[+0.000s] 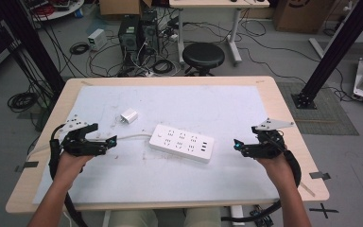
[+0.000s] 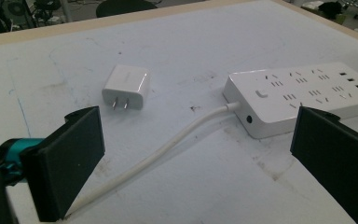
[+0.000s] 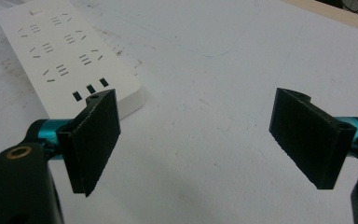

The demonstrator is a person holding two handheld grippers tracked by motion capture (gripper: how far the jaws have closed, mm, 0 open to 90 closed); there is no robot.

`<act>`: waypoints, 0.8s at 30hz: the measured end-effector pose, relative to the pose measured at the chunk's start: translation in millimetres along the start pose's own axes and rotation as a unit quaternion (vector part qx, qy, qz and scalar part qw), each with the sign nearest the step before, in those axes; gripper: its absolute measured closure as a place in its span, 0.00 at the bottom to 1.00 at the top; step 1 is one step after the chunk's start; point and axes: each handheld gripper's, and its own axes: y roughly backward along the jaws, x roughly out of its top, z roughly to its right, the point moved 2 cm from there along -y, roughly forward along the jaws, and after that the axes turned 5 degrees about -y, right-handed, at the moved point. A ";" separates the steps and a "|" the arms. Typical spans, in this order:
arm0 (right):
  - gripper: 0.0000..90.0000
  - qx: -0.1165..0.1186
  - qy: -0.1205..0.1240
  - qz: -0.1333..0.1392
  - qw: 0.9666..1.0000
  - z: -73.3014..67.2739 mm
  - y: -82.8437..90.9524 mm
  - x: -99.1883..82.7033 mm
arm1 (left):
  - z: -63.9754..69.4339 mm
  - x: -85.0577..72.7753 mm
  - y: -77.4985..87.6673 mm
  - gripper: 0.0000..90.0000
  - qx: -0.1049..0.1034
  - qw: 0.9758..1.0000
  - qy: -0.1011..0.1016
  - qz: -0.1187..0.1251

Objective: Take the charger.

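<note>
Lying flat on the white mat (image 1: pixel 246 179), the white power strip (image 1: pixel 182 142) sits between the two grippers, its long body angled across the table (image 1: pixel 283 101), sockets facing up. A white cable (image 1: pixel 131 137) leaves its near-left end and runs toward the left gripper (image 1: pixel 114 139). In the left gripper view that cable passes between the two black pads, closer to the left-hand pad (image 2: pixel 70 161), while the strip's cable end lies ahead of the right-hand pad, just beyond its tip. A small white charger plug (image 1: pixel 129 116) rests on the mat ahead of the left gripper's fingers, prongs pointing back toward them, apart from both the strip and the cable.

The left gripper is held low and roughly level in the person's left hand (image 1: pixel 71 163), pointing inward at the strip, its jaws spread wide and gripping nothing. The right gripper (image 1: pixel 237 144) mirrors it from the other side in the right hand (image 1: pixel 276 163), also level and aimed inward, jaws wide apart with bare mat between them. In the right gripper view the strip's USB end lies just beyond the left-hand pad (image 3: pixel 95 140), untouched
</note>
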 end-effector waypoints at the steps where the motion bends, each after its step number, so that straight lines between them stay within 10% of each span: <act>1: 0.18 0.000 0.000 0.000 1.000 0.0 0.0 0.0 | 0.0 0.0 0.0 0.03 0.000 1.000 0.000 0.000; 15: 0.18 0.008 0.005 -0.005 1.000 -1.2 3.2 1.7 | -12.3 33.4 -14.9 0.03 -0.008 1.000 -0.003 0.001; 24: 0.18 0.010 0.002 -0.007 1.000 -0.8 -0.5 6.4 | -26.1 71.2 -39.1 0.03 -0.021 0.999 -0.044 0.001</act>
